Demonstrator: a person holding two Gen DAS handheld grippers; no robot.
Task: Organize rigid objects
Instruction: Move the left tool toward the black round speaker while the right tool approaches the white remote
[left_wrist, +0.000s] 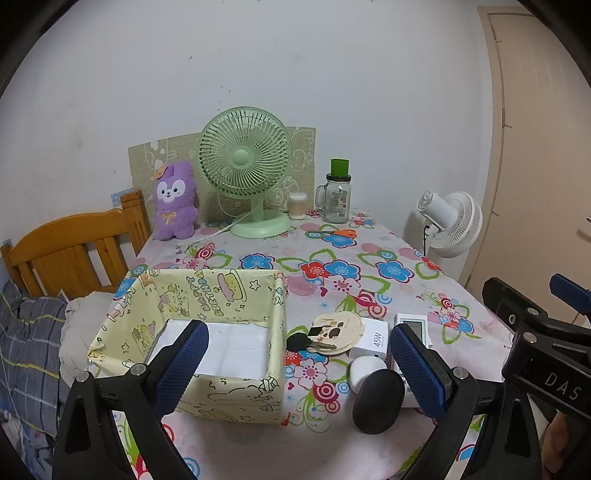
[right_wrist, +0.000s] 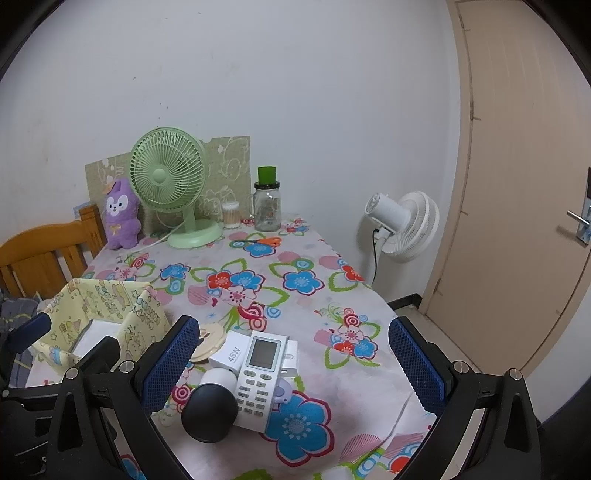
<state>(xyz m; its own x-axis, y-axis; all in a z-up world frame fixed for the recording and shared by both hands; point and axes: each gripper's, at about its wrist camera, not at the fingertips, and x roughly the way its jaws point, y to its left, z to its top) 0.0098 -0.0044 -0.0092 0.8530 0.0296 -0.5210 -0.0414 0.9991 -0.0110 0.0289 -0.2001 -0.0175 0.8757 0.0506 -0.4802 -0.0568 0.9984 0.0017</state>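
Nothing had yet gone into the box (left_wrist: 207, 332), so the sorting looked to be at its start. The small rigid items sat in a cluster on the tabletop (right_wrist: 332, 295): a remote (right_wrist: 258, 373), a 45W charger (right_wrist: 231, 352), a black case (right_wrist: 208, 411), a white case (right_wrist: 218, 378), a round disc (left_wrist: 338, 330) and a key (left_wrist: 306, 342).

The right gripper (right_wrist: 291, 369) hovered wide open and empty, jaws splayed to either side of the cluster. The remote and black case lay directly ahead of it, between its fingers but untouched.

The left gripper (left_wrist: 299, 369) was equally spread and held nothing. The box sat just ahead toward its left finger, the cluster toward its right finger. Whether that left finger grazed the box wall could not be told; it probably hung just above it.

The next move likely called for the right gripper to drop onto one item, perhaps the black case nearest it, pinch it, and carry it leftward into the box.
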